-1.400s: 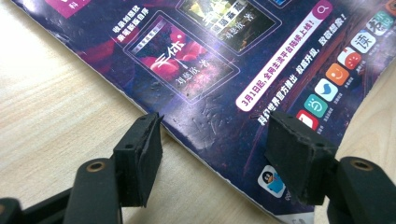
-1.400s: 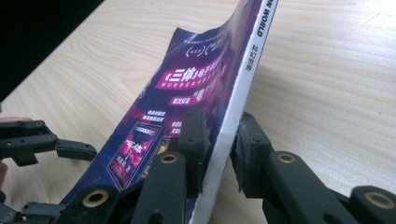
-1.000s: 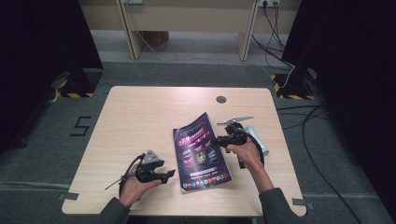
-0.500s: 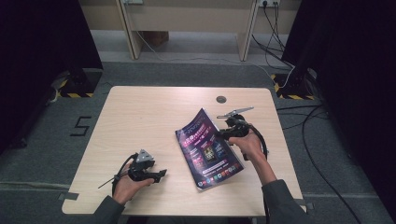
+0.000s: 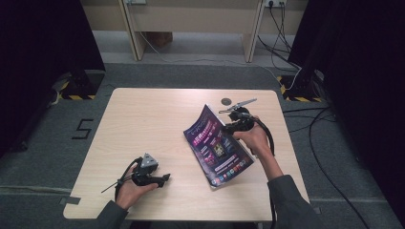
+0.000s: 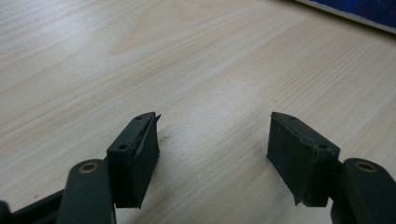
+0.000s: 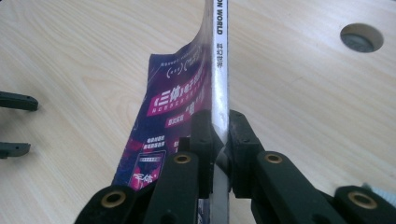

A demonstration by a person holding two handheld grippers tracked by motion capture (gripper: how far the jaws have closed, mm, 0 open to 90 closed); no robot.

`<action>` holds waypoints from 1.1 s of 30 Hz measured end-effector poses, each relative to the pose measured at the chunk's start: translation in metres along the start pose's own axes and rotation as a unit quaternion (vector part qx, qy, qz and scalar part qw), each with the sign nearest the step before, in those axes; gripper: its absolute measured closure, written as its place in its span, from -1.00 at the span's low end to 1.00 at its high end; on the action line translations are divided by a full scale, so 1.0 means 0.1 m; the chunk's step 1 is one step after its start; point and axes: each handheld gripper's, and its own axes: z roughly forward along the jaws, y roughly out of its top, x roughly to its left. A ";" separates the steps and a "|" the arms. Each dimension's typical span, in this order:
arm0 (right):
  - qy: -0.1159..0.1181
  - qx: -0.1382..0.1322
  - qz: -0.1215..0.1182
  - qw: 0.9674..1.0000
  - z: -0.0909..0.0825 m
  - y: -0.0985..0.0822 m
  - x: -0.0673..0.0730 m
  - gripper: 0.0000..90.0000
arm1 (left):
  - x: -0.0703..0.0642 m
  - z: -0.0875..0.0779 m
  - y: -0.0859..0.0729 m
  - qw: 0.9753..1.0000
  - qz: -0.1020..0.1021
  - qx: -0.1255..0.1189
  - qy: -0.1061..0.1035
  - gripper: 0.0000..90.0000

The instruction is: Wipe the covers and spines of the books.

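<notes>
A purple-covered magazine (image 5: 217, 145) rests at the table's right centre, tilted, with its spine edge raised and its other long edge on the wood. My right gripper (image 5: 227, 128) is shut on that spine. In the right gripper view the jaws (image 7: 219, 126) pinch the white spine, and the magazine cover (image 7: 175, 102) hangs down to their left. Near the front left edge my left gripper (image 5: 166, 178) lies low over the table, held in a hand and pointing right. Its pads (image 6: 140, 149) stand apart over bare wood, with nothing between them.
The light wooden table (image 5: 157, 114) has a round cable hole (image 5: 226, 100) just beyond the magazine. Cables trail on the grey floor at the right. A wooden bench frame stands behind the table.
My right gripper has risen and taken the magazine's spine edge up with it, so the magazine tilts more steeply. The left gripper has hardly moved.
</notes>
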 end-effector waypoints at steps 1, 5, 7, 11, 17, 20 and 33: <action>-0.004 -0.001 -0.001 1.000 -0.01 0.03 0.00 0.85 | 0.00 0.00 0.00 1.000 0.001 -0.001 0.000 -0.26; -0.017 -0.001 -0.012 1.000 -0.05 0.11 0.01 0.85 | -0.02 0.01 0.00 1.000 0.014 0.003 0.009 -0.26; -0.021 0.000 -0.015 1.000 -0.07 0.16 0.03 0.85 | -0.02 0.01 0.00 1.000 0.014 0.003 0.009 -0.27; -0.035 0.001 -0.028 0.999 -0.11 0.26 0.05 0.86 | -0.02 0.01 0.00 1.000 0.015 0.003 0.009 -0.27; -0.068 0.010 -0.049 0.996 -0.15 0.40 0.07 0.85 | -0.03 0.02 0.00 1.000 0.014 0.000 0.010 -0.28; -0.081 0.015 -0.056 0.995 -0.16 0.48 0.09 0.85 | -0.03 0.02 0.00 1.000 0.014 -0.001 0.010 -0.28; -0.062 0.042 -0.107 0.991 -0.05 0.65 0.43 0.85 | -0.03 0.02 0.00 1.000 0.016 0.000 0.009 -0.28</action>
